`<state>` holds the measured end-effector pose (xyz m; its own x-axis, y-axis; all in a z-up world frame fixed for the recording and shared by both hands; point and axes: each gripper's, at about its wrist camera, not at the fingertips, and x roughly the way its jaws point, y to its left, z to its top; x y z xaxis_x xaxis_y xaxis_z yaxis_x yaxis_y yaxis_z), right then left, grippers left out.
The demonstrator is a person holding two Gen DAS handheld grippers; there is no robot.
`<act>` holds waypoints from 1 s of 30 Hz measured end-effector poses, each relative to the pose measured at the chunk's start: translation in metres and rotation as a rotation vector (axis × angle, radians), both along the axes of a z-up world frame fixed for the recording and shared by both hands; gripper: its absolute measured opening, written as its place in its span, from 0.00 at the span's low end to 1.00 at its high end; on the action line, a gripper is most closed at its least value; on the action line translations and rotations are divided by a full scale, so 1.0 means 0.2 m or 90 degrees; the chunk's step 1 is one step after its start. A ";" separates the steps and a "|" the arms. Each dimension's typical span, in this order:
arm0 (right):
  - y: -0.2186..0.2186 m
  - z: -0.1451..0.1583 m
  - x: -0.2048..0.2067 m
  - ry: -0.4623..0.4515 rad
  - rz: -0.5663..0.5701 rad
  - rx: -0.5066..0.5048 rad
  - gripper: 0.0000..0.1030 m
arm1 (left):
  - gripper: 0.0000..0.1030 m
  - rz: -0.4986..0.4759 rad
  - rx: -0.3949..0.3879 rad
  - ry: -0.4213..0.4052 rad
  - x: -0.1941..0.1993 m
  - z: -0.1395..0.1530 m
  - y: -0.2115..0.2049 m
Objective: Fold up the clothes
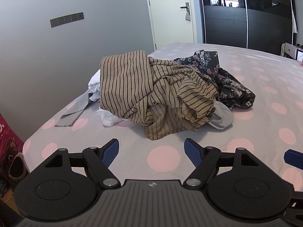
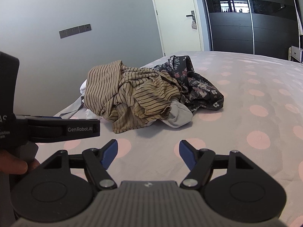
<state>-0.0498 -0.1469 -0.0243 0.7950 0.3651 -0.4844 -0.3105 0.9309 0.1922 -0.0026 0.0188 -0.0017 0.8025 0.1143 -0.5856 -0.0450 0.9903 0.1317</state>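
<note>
A heap of clothes lies on the bed near its left edge. On top is a tan garment with dark stripes (image 1: 144, 90) (image 2: 121, 96). Behind it sits a dark floral garment (image 1: 223, 79) (image 2: 200, 87). A grey piece (image 1: 221, 117) (image 2: 179, 116) pokes out at the front, and white cloth (image 1: 94, 87) shows at the left. My left gripper (image 1: 151, 151) hovers open over the sheet in front of the heap, nothing between its blue fingers. My right gripper (image 2: 148, 152) is open too, a little nearer and to the right. The left gripper's body (image 2: 62, 127) shows in the right wrist view.
The bed has a grey sheet with pink dots (image 1: 265, 87) (image 2: 255, 94). A grey wall (image 1: 56, 56) runs close along its left side. A door (image 1: 170, 13) and dark sliding wardrobe (image 1: 246, 19) stand beyond the foot. A red bag (image 1: 9, 136) stands by the bed's near left corner.
</note>
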 end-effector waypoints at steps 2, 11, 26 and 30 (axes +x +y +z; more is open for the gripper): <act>0.00 0.00 0.00 0.003 0.001 0.001 0.72 | 0.73 0.000 0.000 0.001 0.00 0.00 0.00; -0.01 -0.02 0.01 0.011 -0.006 0.003 0.72 | 0.73 -0.001 0.001 0.003 0.00 0.00 0.00; 0.00 -0.02 0.01 0.014 -0.003 -0.006 0.72 | 0.73 0.002 -0.003 0.003 0.00 0.01 0.00; 0.00 -0.03 0.01 0.015 -0.001 -0.008 0.72 | 0.73 0.003 -0.005 0.002 0.01 0.01 0.01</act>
<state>-0.0482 -0.1461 -0.0301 0.7837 0.3576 -0.5080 -0.3047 0.9339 0.1873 -0.0016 0.0199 0.0010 0.8002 0.1132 -0.5890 -0.0488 0.9911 0.1241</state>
